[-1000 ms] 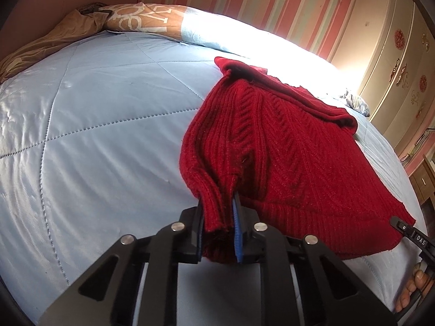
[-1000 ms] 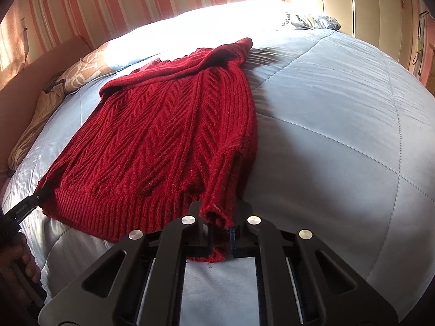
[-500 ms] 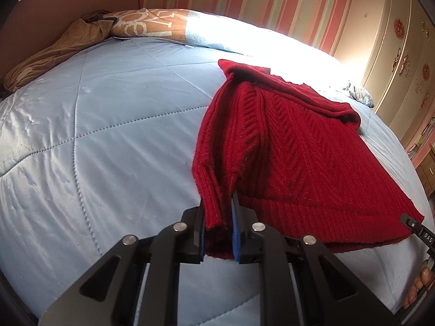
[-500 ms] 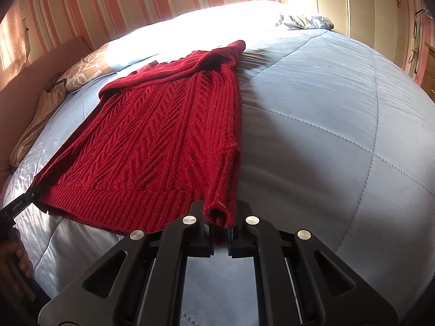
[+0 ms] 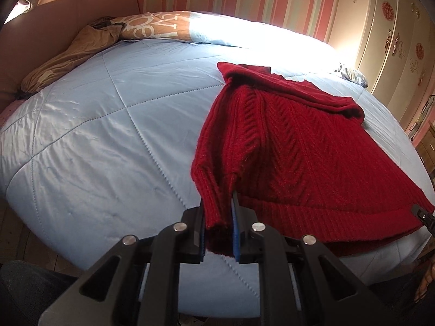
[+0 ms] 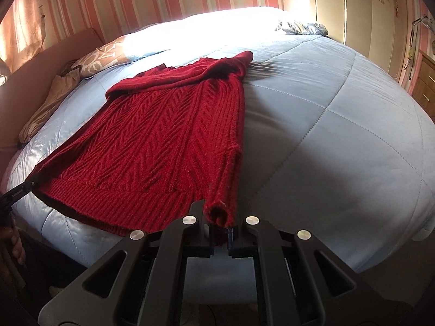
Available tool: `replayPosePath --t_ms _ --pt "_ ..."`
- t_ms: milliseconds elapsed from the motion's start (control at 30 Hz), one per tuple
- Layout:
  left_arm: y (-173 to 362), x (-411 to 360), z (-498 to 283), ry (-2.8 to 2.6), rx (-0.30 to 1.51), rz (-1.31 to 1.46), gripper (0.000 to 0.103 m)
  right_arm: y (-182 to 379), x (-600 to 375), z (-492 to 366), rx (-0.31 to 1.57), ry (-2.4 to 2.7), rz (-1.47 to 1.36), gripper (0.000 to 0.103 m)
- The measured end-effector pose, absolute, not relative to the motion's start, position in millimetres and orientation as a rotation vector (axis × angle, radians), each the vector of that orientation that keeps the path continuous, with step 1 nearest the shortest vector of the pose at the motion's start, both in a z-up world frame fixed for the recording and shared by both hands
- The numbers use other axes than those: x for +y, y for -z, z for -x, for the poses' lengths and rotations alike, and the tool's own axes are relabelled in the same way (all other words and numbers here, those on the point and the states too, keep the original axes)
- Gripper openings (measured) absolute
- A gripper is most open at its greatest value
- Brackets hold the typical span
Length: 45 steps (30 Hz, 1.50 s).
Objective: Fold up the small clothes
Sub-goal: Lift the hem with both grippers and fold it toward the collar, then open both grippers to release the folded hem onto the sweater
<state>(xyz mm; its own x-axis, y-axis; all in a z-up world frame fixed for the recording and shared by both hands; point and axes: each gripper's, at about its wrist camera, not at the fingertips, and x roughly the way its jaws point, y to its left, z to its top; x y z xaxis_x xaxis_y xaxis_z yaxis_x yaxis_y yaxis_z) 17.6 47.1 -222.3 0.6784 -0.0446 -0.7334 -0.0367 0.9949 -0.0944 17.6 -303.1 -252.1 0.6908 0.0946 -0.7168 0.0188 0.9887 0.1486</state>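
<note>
Claws (image 5: 218, 233) (image 6: 219, 233) pinch red sweater (image 6: 163, 135) on bed (image 6: 339, 135).

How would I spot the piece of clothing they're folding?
Look at the big bed with the pale blue quilt. Spread across it lies a red knitted sweater, its near corners pinched by the left gripper and right gripper. Nothing else there is red or chunky-knit; the pillow is beige.
</note>
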Motion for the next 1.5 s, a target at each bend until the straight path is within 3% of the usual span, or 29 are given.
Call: replayPosePath --t_ms 333,600,1033,1500 --pt "183 45 19 -0.010 0.725 0.054 0.015 222 -297 17 0.728 -0.039 -0.125 0.006" --pt "142 40 -14 -0.007 0.655 0.053 0.015 186 -297 -11 0.648 -0.047 -0.113 0.006" --pt "102 37 -143 -0.041 0.587 0.056 0.015 143 -308 -140 0.593 -0.029 -0.130 0.007" --pt "145 9 -315 -0.108 0.670 0.044 0.015 180 -316 -312 0.714 0.033 -0.141 0.007"
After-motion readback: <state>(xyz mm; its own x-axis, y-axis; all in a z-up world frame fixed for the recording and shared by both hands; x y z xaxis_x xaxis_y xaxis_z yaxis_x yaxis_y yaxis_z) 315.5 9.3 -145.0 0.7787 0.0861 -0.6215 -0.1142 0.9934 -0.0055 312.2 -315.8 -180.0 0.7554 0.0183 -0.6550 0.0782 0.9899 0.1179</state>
